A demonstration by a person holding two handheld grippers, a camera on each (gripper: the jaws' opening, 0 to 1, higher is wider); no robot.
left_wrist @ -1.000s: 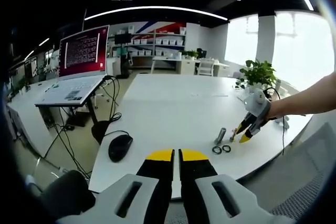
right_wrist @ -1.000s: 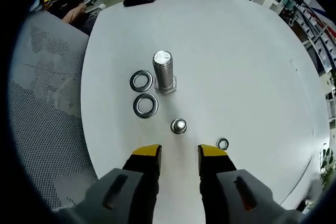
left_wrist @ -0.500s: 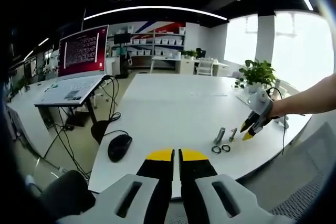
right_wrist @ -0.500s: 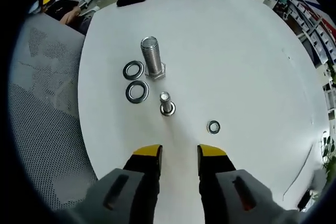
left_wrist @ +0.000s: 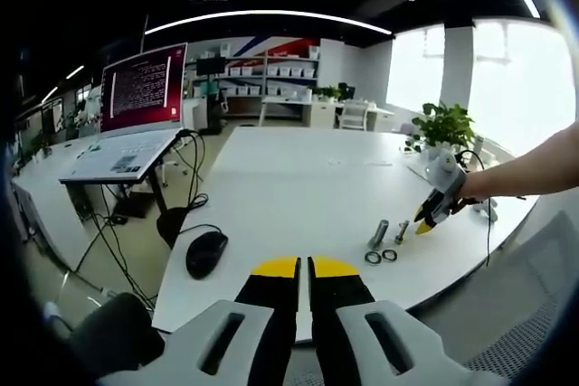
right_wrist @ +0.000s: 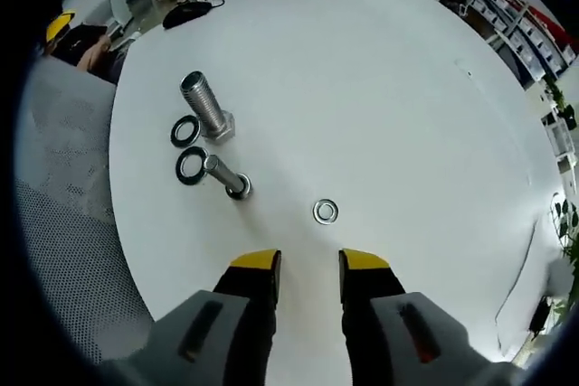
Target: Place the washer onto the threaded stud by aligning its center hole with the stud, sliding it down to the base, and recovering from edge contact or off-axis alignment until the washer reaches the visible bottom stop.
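In the right gripper view a small washer lies flat on the white table, just beyond my right gripper, which is open and holds nothing. A thin threaded stud stands left of the washer, and a thick bolt stands beyond it. Two larger washers lie beside these. In the left gripper view my left gripper is shut and holds nothing, back from the table's near edge. There the right gripper hovers right of the small stud and the thick bolt.
A black mouse with its cable lies on the table's left part. A laptop stands on a desk further left. A potted plant stands at the table's far right. A mesh chair back is beside the table edge.
The right gripper has drawn to the right, away from the studs, so the small washer now lies straight ahead of its jaws. The left gripper has not moved.
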